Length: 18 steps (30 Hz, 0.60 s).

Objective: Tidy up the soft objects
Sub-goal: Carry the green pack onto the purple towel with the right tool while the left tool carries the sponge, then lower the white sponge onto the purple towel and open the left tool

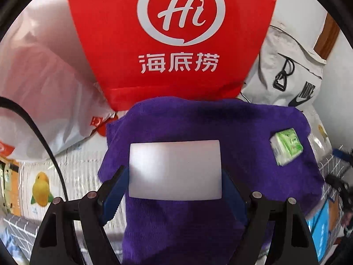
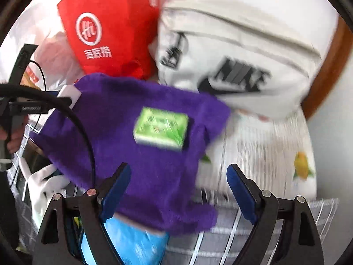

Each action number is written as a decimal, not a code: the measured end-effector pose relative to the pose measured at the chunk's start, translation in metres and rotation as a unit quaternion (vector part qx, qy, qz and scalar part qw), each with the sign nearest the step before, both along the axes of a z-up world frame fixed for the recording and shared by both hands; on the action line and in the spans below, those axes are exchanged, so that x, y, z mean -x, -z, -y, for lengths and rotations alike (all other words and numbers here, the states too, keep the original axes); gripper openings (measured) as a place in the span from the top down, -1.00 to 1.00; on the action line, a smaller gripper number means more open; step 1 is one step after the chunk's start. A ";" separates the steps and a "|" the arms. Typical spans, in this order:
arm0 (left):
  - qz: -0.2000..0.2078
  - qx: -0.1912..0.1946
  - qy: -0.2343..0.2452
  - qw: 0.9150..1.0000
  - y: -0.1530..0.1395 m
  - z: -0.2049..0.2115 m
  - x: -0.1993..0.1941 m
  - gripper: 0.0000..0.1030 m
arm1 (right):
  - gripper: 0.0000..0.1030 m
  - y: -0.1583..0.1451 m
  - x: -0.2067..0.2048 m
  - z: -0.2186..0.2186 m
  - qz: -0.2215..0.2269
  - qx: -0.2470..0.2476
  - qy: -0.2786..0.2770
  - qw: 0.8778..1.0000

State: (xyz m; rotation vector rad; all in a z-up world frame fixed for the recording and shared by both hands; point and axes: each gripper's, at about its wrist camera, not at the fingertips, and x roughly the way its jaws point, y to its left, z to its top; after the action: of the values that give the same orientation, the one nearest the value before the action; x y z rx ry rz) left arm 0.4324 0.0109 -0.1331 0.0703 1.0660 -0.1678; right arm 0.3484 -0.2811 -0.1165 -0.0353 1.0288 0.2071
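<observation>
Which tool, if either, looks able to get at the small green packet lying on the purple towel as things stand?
Probably the right tool: it is open and empty, and the green packet lies uncovered on the purple towel just ahead. The left tool already has a white card between its fingers.

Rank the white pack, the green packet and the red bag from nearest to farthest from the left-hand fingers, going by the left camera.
1. White pack: between the left gripper fingers, on the purple towel.
2. Green packet: farther off to the right, also on the towel.
3. Red bag: farthest, standing behind the towel's far edge.
</observation>
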 end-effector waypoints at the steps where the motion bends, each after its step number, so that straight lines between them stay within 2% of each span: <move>1: 0.003 -0.001 0.003 1.000 0.001 0.001 -0.003 -0.57 | -0.70 0.005 0.006 0.008 -0.003 -0.011 0.013 1.000; 5: 0.004 -0.020 0.012 1.000 0.010 0.007 -0.018 -0.57 | -0.70 0.007 0.025 0.029 -0.001 -0.027 0.057 0.998; 7: -0.011 -0.030 0.014 0.999 0.019 0.009 -0.027 -0.57 | -0.70 0.002 0.036 0.033 0.006 -0.041 0.075 0.996; 12: -0.032 -0.034 0.009 0.999 0.033 0.009 -0.041 -0.57 | -0.70 -0.001 0.063 0.037 0.007 -0.079 0.086 0.993; 18: -0.047 -0.068 0.027 0.996 0.040 0.016 -0.040 -0.58 | -0.70 -0.009 0.086 0.031 0.021 -0.090 0.090 0.992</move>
State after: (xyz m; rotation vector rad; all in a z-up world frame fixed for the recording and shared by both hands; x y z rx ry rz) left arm 0.4721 -0.0052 -0.1729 0.2167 1.1703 -0.1481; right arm 0.2619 -0.3121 -0.1072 0.2145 0.9623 0.1332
